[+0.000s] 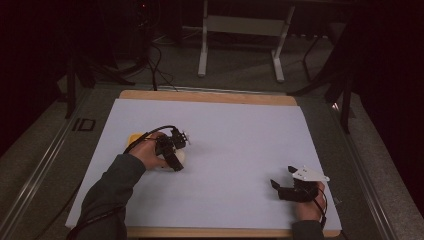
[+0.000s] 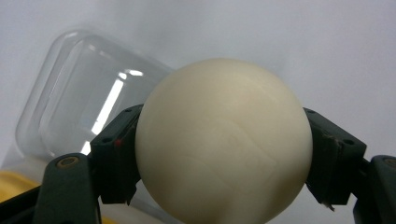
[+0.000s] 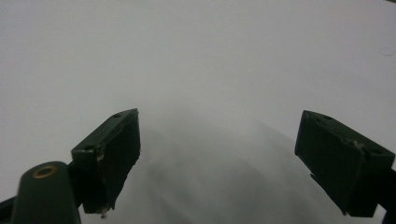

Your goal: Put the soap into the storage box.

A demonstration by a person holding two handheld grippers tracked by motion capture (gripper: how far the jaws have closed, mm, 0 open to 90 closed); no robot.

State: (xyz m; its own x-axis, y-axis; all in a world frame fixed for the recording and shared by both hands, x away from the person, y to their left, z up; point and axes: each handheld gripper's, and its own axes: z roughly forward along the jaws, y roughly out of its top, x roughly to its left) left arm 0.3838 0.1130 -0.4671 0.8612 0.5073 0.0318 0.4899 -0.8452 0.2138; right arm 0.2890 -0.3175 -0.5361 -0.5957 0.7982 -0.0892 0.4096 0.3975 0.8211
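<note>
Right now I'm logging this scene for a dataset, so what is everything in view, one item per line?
Smooth cream ball: one, cream-white, clamped between the left hand-held gripper's jaws.
Clear plastic lidded container: one, transparent, on the sheet just behind the ball.
Yellow object: one, yellow, beside the left hand; what it is cannot be told.
Pale sheet: one, whitish, covering the table.
Wooden table: one, light brown, edge showing at the far side.
Metal stand: one, light grey, on the floor beyond the table.
Left hand-held gripper: one, black, left-centre of the sheet.
Right hand-held gripper: one, black, open, near right corner.
</note>
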